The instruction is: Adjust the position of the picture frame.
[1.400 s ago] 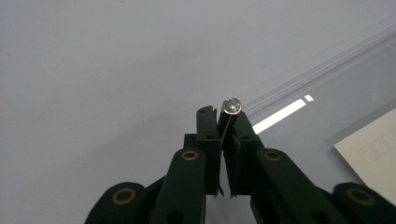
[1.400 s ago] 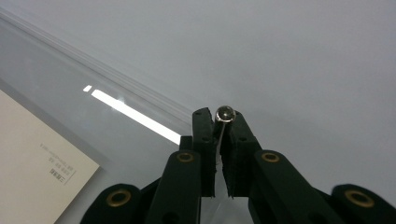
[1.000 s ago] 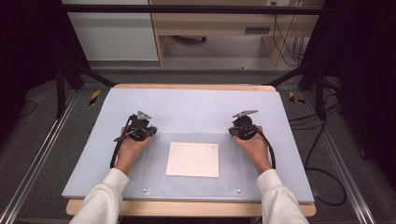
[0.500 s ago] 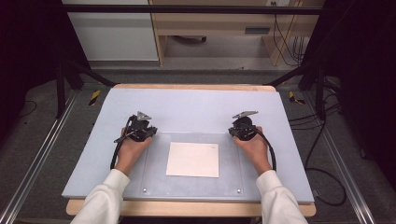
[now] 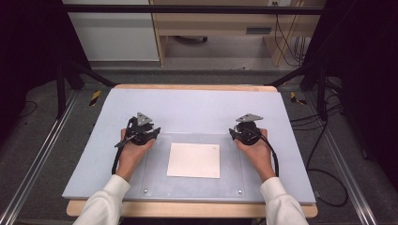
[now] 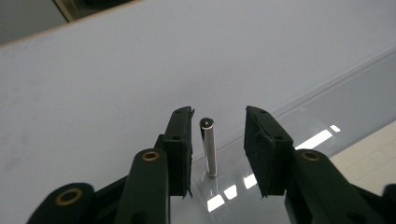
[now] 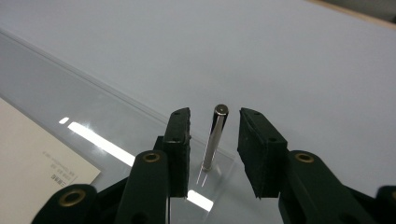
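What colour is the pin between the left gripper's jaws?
Shiny silver metal pin; the left gripper view shows it best.

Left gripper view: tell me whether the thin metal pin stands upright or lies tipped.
Upright. The thin metal pin rises from the clear acrylic plate, round top end facing up, between the open left tongs, untouched.

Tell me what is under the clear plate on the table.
Under the clear plate lies a white sheet of paper with faint print, on the pale blue table. Whatever is beneath the paper is covered. Two metal pins stand on the plate's far corners.
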`<move>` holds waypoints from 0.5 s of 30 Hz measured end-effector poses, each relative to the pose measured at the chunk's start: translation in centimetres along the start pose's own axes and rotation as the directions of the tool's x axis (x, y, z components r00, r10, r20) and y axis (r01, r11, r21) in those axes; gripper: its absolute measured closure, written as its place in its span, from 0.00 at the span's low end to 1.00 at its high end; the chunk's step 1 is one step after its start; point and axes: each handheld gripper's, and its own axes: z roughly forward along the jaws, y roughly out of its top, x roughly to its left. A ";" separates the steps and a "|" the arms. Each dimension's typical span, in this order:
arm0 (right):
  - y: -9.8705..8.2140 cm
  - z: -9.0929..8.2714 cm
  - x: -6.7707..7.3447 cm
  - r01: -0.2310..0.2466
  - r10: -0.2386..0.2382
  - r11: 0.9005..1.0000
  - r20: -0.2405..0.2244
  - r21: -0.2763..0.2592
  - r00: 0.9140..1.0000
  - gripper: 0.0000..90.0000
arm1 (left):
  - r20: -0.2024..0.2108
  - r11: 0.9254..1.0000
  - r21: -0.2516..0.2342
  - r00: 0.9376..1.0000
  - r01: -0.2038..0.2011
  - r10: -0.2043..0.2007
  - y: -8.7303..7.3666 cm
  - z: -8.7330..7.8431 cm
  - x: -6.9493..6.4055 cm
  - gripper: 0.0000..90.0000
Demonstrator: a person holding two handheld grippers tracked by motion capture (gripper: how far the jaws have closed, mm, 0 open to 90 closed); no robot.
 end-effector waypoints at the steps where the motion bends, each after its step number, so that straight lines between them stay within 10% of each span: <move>1: 0.0 -0.2 0.1 0.006 -0.006 1.000 0.000 -0.015 1.000 0.73 | -0.009 1.000 -0.015 1.000 -0.003 0.003 0.0 -0.1 -0.1 0.64; 15: 0.2 0.1 0.3 -0.012 0.013 0.999 0.021 -0.033 1.000 0.94 | -0.036 0.999 -0.043 0.999 0.031 -0.033 -0.8 -0.3 -0.2 0.65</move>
